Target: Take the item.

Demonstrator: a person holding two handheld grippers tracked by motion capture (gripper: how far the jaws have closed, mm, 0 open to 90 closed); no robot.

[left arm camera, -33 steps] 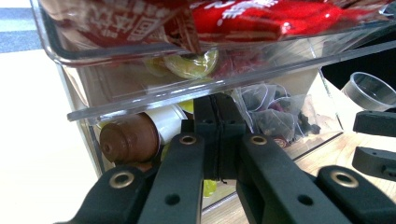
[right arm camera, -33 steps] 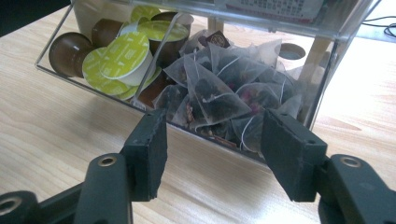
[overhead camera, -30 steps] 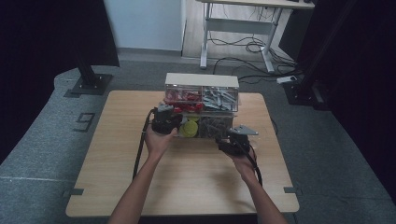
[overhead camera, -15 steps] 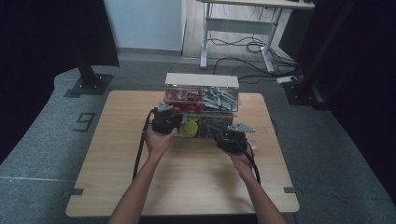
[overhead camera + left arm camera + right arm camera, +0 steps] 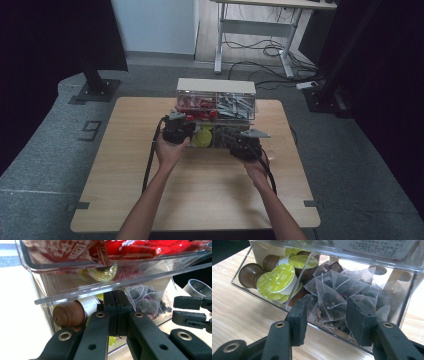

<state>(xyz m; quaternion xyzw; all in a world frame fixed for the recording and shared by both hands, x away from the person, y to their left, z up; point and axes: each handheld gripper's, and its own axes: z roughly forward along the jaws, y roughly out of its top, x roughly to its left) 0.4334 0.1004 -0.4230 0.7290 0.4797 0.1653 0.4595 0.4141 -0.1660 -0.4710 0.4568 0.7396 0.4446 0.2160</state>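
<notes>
Jaws of right gripper (image 5: 325, 322) astride tea bag (image 5: 329, 302), perhaps touching.

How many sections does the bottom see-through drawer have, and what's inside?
2. In the right gripper view, the drawer has a left section with coffee capsules and, past the clear divider, a right section with tea bags.

A clear tiered organizer (image 5: 216, 102) blocks the far middle of the surface (image 5: 125, 165); its tilted lower bin's front wall (image 5: 329, 328) stands before the tea bags (image 5: 332, 297), while bare wood stays open on both sides.
</notes>
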